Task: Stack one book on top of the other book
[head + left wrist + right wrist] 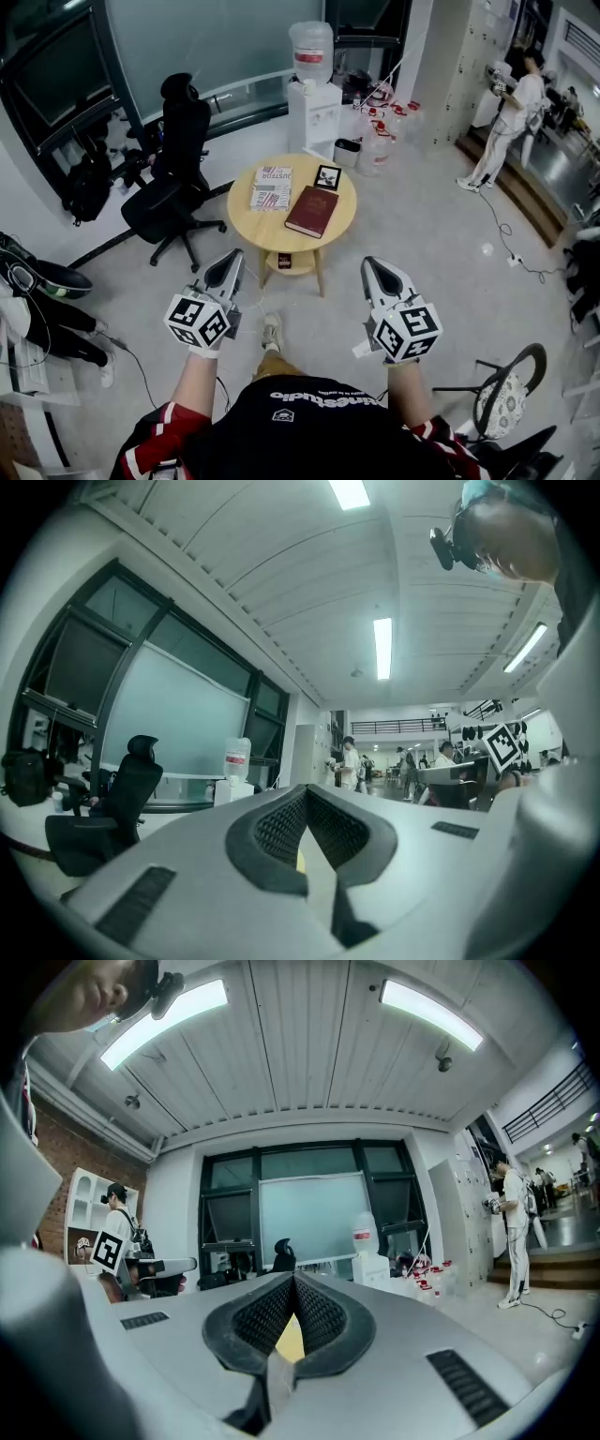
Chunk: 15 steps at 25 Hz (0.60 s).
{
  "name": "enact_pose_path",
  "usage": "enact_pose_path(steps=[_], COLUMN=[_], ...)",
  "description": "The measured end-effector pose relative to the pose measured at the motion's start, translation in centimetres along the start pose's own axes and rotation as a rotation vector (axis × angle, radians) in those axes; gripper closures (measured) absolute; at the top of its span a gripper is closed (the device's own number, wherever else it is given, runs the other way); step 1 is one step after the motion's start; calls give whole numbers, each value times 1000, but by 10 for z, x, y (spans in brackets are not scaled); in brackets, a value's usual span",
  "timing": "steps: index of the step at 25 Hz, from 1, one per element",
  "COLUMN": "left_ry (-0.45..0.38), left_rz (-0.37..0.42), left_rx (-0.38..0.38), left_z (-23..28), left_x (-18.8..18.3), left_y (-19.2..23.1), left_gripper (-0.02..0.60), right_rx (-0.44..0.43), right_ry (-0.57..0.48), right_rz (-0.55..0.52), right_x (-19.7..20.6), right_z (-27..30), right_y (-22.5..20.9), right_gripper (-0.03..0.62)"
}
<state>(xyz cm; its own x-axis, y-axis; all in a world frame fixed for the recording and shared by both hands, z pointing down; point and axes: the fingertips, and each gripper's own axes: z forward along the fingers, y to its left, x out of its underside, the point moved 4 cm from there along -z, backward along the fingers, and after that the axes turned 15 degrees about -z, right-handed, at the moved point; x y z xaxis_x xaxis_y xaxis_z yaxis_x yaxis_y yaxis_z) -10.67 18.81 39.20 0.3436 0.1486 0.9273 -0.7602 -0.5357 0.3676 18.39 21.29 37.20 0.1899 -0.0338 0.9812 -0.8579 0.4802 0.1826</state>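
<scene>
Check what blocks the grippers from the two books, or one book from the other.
Nothing visible does. Open floor separates the left gripper and right gripper from the table; the red book and flag book lie side by side, picture frame off behind.

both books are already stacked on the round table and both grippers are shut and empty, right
No, not stacked: in the head view the dark red book lies beside the flag-covered book on the round table, each flat on the tabletop. The left gripper and right gripper are shut and empty.
</scene>
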Motion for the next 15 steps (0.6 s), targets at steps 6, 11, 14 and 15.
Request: enact_pose_path(steps=[6,11,14,15], left_ry=[1,4,8,9], left_rz=[2,1,3,5], left_rx=[9,7,7,7], left_z=[3,5,5,5], left_x=[3,5,7,7], left_y=[-8,-9,-12,-13], left_gripper=[566,566,566,566], right_rx=[7,14,19,20], right_ry=[-7,-3,-9,-13], right_rz=[-2,-13,-11,-10], right_x=[0,2,3,3], right_z=[-8,-9,-12,-13], right_y=[-4,-7,-9,-10], right_gripper=[568,568,568,568])
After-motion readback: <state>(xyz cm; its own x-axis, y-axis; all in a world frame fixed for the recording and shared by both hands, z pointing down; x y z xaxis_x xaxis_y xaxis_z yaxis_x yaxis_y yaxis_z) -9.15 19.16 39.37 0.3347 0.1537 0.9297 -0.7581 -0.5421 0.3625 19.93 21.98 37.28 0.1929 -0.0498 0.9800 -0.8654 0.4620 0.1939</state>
